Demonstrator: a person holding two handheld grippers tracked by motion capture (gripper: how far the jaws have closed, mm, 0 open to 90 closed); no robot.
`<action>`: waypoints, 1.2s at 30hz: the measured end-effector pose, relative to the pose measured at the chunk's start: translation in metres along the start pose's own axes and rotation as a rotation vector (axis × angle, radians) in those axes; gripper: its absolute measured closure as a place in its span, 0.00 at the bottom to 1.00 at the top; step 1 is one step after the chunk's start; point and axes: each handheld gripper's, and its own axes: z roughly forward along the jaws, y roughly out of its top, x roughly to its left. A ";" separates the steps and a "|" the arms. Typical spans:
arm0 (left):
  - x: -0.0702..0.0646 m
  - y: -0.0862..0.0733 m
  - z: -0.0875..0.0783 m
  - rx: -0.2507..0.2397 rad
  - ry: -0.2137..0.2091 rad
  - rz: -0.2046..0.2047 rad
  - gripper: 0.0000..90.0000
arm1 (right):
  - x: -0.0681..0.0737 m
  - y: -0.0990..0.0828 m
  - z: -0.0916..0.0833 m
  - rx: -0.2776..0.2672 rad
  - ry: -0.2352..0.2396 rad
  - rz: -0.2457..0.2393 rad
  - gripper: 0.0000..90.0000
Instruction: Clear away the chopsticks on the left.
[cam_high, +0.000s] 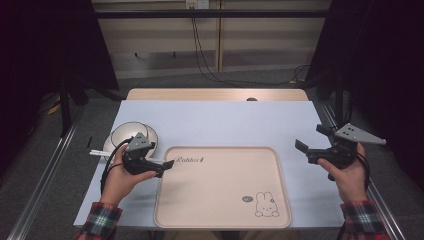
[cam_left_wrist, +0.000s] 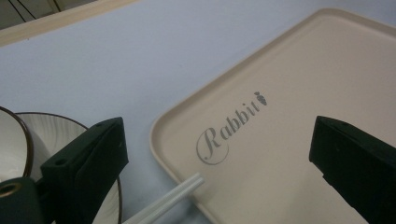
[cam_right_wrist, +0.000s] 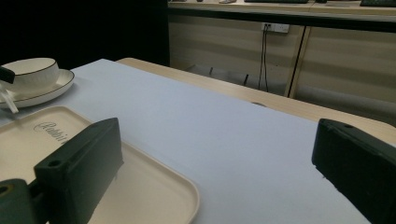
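Chopsticks (cam_left_wrist: 164, 199) looked thin, light and slippery, so we thought to pinch their middle. Our left gripper (cam_high: 167, 164) and right gripper (cam_high: 309, 139) both stood wide apart, holding nothing.

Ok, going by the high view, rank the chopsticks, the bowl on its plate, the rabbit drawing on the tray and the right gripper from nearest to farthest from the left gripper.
1. Chopsticks: white, right beside the left gripper, passing under it at the tray's left edge.
2. Bowl: on its plate, just behind the gripper.
3. Rabbit drawing: in the tray's near right corner.
4. Right gripper: off the tray's right edge.
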 end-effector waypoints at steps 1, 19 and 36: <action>0.000 0.000 0.000 0.001 -0.004 -0.002 0.05 | 0.000 0.000 0.000 0.000 0.002 -0.003 0.01; 0.002 -0.008 0.002 0.087 -0.013 0.030 0.07 | -0.001 0.000 -0.001 0.003 0.001 -0.011 0.01; 0.003 -0.013 -0.002 0.152 0.000 0.086 0.20 | 0.001 0.001 0.000 0.001 0.009 -0.015 0.01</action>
